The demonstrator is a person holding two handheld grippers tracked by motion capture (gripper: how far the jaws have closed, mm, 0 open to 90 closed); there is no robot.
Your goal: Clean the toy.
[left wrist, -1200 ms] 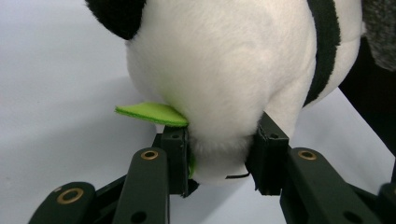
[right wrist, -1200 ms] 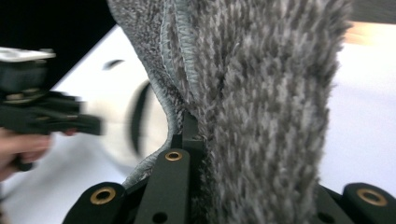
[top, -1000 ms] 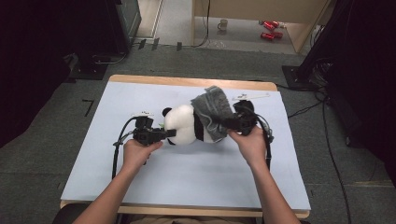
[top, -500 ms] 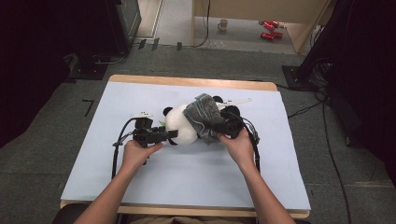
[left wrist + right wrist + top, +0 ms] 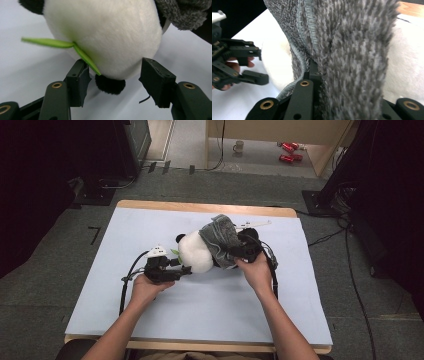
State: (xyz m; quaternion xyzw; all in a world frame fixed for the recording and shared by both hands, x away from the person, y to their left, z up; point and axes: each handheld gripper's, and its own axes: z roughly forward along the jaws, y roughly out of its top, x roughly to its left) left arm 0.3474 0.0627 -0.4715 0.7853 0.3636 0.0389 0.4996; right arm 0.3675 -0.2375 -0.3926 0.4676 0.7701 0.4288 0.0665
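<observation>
While the right gripper [image 5: 239,251] stays clamped on a fold of the grey towel [image 5: 220,240], the left gripper [image 5: 181,268] has just been opening and now stands with its jaws apart on either side of the panda's [image 5: 196,253] white head, the pads clear of the plush. From the left gripper view the head [image 5: 105,37] sits between the two jaws without touching either, a green leaf [image 5: 58,45] sticking out at one side and a black patch [image 5: 110,85] low at the front. The panda lies on its side near the middle of the white mat [image 5: 100,285], head toward the person's left, and the towel is draped over its body, bunched up high rather than lying smooth. In the right gripper view the towel [image 5: 352,50] runs up from between the jaws, with the left gripper [image 5: 242,65] farther off beside the white plush. By my reading the wrapping is partly done: the body is covered, but the cloth is loose, the head is bare, and the towel end has yet to be pulled round or tucked. The left gripper seems to have let go of the head, so steadying the toy again likely comes next.
</observation>
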